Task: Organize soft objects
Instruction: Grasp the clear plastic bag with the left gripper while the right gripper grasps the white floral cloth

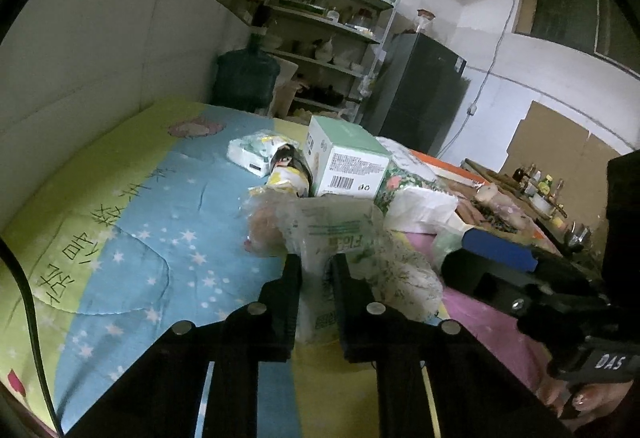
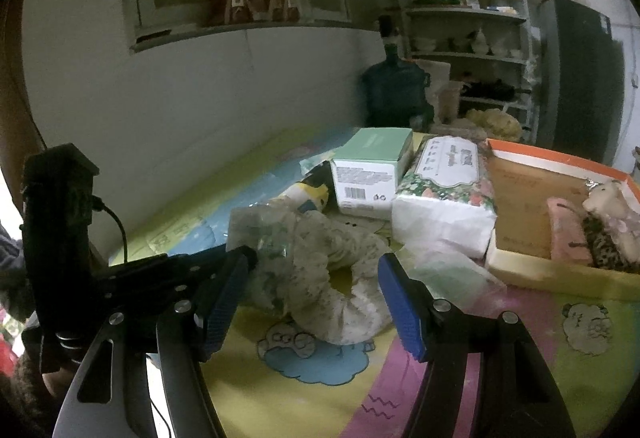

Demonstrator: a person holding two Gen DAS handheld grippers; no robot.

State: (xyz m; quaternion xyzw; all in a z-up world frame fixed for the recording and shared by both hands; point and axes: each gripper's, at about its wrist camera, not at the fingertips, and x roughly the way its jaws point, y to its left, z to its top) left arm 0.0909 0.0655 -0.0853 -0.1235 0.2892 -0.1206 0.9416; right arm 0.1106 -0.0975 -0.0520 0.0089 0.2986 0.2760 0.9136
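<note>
A: In the left wrist view, what did we have?

B: Our left gripper (image 1: pixel 316 270) was squeezed tight on the crinkly plastic bag (image 1: pixel 320 226). The bag lay on the bright play mat (image 1: pixel 160 198), in front of the green box (image 1: pixel 348 162) and the tissue pack (image 1: pixel 420 198).

A: So which step were we on?

B: We thought it was the grab. We had the bag, but it was not lifted yet.

A: And the right wrist view?

B: Our right gripper (image 2: pixel 316 290) stood wide apart and held nothing. The white frilly cloth ring (image 2: pixel 340 278) lay between its fingers, but they did not touch it. The left gripper came in from the left and pinched the bag just beside the ring. The orange tray (image 2: pixel 560 162) sat to the right, with a fluffy toy (image 2: pixel 608 222) already inside.

A: What did we need next?

B: We guessed a gentle lift of the bag, and then a move over to the tray.
</note>
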